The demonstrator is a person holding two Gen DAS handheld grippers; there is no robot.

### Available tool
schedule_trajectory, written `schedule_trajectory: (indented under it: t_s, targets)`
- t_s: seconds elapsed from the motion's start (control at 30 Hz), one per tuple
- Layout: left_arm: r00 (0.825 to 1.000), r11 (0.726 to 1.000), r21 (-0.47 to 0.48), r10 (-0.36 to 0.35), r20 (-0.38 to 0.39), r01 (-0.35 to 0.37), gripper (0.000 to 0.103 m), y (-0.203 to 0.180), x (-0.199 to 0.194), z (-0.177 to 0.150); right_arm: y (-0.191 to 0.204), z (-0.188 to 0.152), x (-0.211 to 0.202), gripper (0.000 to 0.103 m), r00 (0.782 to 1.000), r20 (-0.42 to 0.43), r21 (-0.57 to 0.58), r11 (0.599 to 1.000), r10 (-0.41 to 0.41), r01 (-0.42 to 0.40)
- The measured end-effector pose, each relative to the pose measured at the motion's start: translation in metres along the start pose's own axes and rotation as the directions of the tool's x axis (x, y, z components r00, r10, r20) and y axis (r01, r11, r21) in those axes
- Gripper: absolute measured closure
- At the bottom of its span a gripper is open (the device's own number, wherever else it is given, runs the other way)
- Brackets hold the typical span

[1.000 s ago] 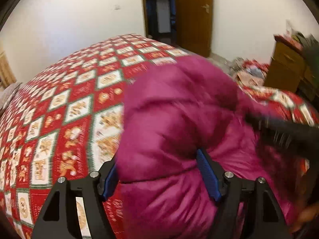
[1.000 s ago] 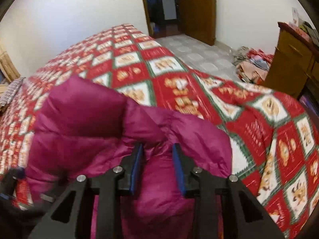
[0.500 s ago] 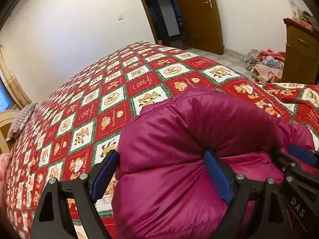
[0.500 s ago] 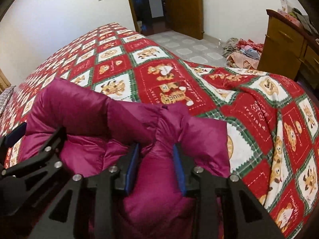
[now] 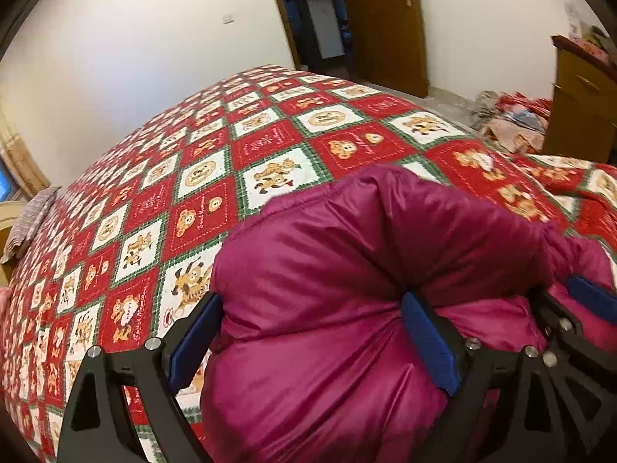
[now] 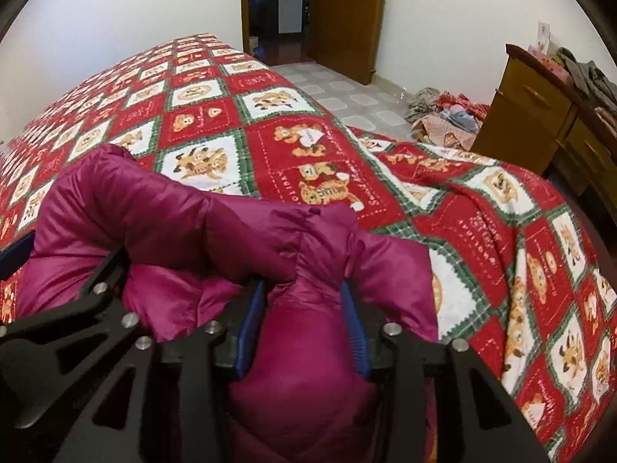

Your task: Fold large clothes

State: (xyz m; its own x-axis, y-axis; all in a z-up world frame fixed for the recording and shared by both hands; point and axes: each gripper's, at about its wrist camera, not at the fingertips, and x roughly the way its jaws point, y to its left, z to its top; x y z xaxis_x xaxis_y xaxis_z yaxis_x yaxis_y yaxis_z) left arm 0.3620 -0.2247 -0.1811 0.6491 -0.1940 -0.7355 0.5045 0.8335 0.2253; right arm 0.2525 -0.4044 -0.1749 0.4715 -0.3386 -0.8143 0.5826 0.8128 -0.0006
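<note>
magenta puffer jacket (image 5: 347,289) lay bunched on the bed's red & white bear-print quilt (image 5: 216,177), near the close edge; left gripper (image 5: 312,343) straddled a fat fold, fingers (image 5: 428,343) spread wide & opening, left pad clear of the fabric, so no real grip; right gripper (image 6: 304,328) just beside it w/ a narrower ridge of jacket between its blue pads, fingers opening too, fabric touching both pads; wooden dresser (image 6: 540,115) & a clothes pile (image 6: 447,115) on the floor far right.
</note>
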Motion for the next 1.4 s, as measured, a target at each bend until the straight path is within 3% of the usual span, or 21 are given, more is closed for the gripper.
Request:
schedule_trajectory:
  t_s: [0.1, 0.23, 0.37, 0.47, 0.77, 0.93, 1.03, 1.17, 1.3, 1.4]
  targets:
    - [0.999, 0.999, 0.028, -0.027, 0.02, 0.027, 0.009, 0.007, -0.026, -0.007, -0.013, -0.009, -0.023, 0.056, 0.999, 0.027, 0.014, 0.999, 0.028, -0.029]
    - [0.997, 0.998, 0.063, 0.01, 0.074, -0.015, 0.009, 0.01, -0.066, -0.02, -0.024, -0.035, -0.071, 0.055, 0.994, 0.104, 0.035, 0.998, 0.044, -0.048]
    - [0.997, 0.998, 0.067, 0.001, 0.08, -0.007, 0.009, 0.013, -0.092, -0.037, -0.022, -0.064, -0.105, 0.044, 0.991, 0.13, 0.014, 0.999, 0.041, -0.044]
    - [0.997, 0.998, 0.063, 0.008, 0.082, -0.014, 0.009, 0.014, -0.107, -0.053, -0.019, -0.083, -0.119, 0.043, 0.988, 0.146, 0.009, 0.999, 0.046, -0.048]
    - [0.997, 0.999, 0.034, 0.015, 0.075, -0.017, 0.009, 0.018, -0.13, -0.093, -0.022, -0.118, -0.115, 0.043, 0.996, 0.072, 0.038, 0.998, 0.05, -0.053]
    - [0.995, 1.0, -0.008, -0.014, 0.097, 0.015, 0.009, 0.025, -0.154, -0.113, -0.033, -0.136, -0.146, 0.043, 0.99, 0.131, 0.076, 0.995, 0.056, -0.067]
    - [0.994, 0.996, -0.071, -0.046, 0.1, 0.054, 0.009, 0.033, -0.168, -0.129, -0.035, -0.147, -0.161, 0.035, 0.985, 0.163, 0.091, 0.994, 0.051, -0.066]
    - [0.993, 0.989, -0.114, -0.082, 0.087, 0.092, 0.009, 0.038, -0.181, -0.15, -0.033, -0.16, -0.171, 0.034, 0.98, 0.191, 0.081, 0.995, 0.049, -0.065]
    - [0.995, 0.991, -0.104, -0.078, 0.065, 0.085, 0.009, 0.033, -0.188, -0.167, -0.032, -0.177, -0.171, 0.034, 0.982, 0.181, 0.089, 0.993, 0.057, -0.074]
    - [0.997, 0.994, -0.088, -0.053, 0.056, 0.058, 0.009, 0.029, -0.195, -0.179, -0.032, -0.186, -0.172, 0.027, 0.986, 0.16, 0.119, 0.991, 0.047, -0.066]
